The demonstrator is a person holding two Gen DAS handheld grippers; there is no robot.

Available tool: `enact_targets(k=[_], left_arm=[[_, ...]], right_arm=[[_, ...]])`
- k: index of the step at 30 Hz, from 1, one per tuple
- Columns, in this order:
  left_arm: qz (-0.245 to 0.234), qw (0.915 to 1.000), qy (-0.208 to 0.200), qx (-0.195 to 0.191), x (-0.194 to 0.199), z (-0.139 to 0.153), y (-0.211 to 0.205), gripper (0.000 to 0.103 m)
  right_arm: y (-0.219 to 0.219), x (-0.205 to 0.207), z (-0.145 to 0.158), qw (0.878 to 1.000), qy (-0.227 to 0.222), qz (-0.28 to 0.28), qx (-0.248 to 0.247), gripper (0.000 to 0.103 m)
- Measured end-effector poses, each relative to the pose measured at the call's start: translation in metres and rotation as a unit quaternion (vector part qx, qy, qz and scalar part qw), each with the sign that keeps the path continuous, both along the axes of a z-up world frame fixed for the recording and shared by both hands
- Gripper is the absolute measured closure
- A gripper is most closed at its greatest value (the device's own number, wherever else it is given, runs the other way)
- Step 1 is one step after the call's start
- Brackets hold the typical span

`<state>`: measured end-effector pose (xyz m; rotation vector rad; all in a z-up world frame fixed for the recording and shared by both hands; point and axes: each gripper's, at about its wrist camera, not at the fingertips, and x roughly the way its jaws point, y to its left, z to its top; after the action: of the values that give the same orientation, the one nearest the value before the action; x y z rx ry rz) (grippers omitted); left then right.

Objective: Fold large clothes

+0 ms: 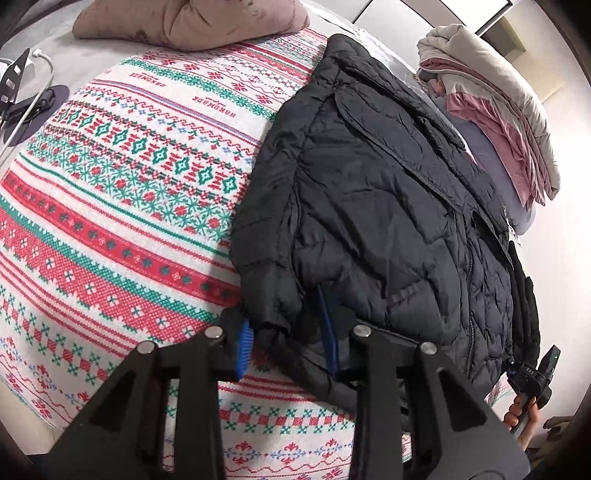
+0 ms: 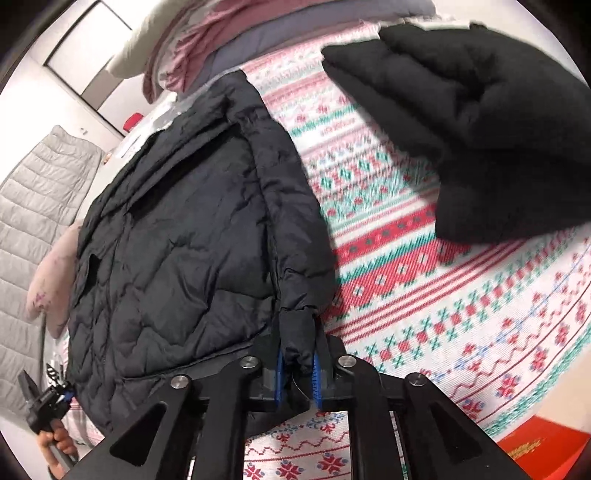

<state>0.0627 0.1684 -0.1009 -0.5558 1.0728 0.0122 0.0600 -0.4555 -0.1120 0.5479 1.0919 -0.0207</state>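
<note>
- My left gripper [image 1: 288, 350] has its jaws part-way closed, with the cuff of one sleeve [image 1: 271, 295] of the black quilted jacket [image 1: 388, 206] between the blue pads [image 1: 245, 347]. The left pad sits against the cuff; the right pad is partly covered by jacket fabric, so I read this as a clamp on the cuff.
- My right gripper [image 2: 297, 373] has its jaws nearly together, the two blue pads pressing on the cuff of the other sleeve [image 2: 299, 314] from both sides.
- The jacket lies spread flat on the patterned bed cover [image 1: 122, 192], red, green and white. In the left wrist view it extends away from the gripper toward the top right, the collar at the far end; the held sleeve lies along its left edge.
- In the right wrist view the jacket body lies left of the gripper and the held sleeve runs along its right edge, straight down into the jaws.
- Each gripper appears in the other's view, at the near edge of the jacket, with a hand [image 1: 517, 417] on its handle.
- A black folded garment [image 2: 480, 129] lies on the cover, well apart from the jacket, upper right in the right wrist view.
- A pink pillow [image 1: 192, 22] lies at the far end of the bed, and a pile of pink and cream bedding [image 1: 498, 110] sits beyond the jacket's collar.
</note>
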Motion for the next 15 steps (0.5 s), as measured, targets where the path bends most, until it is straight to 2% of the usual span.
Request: enact_targets(k=[4, 7, 10, 15], left_arm=[[0.004, 1.0, -0.002, -0.008, 0.001, -0.002, 0.001, 0.069], [0.001, 1.0, -0.006, 0.004, 0.001, -0.002, -0.001, 0.069], [0.001, 0.9998, -0.014, 0.013, 0.0, 0.002, -0.003, 0.088], [0.018, 0.9992, -0.036, 0.01, -0.009, 0.017, 0.001, 0.094]], right_arm=[[-0.006, 0.0, -0.004, 1.0, 0.002, -0.01, 0.025, 0.086], [-0.002, 0.0, -0.003, 1.0, -0.003, -0.006, 0.011, 0.087], [0.005, -0.002, 0.006, 1.0, -0.016, -0.002, -0.013, 0.095], [-0.003, -0.009, 0.023, 0.999, -0.045, -0.018, -0.008, 0.098]])
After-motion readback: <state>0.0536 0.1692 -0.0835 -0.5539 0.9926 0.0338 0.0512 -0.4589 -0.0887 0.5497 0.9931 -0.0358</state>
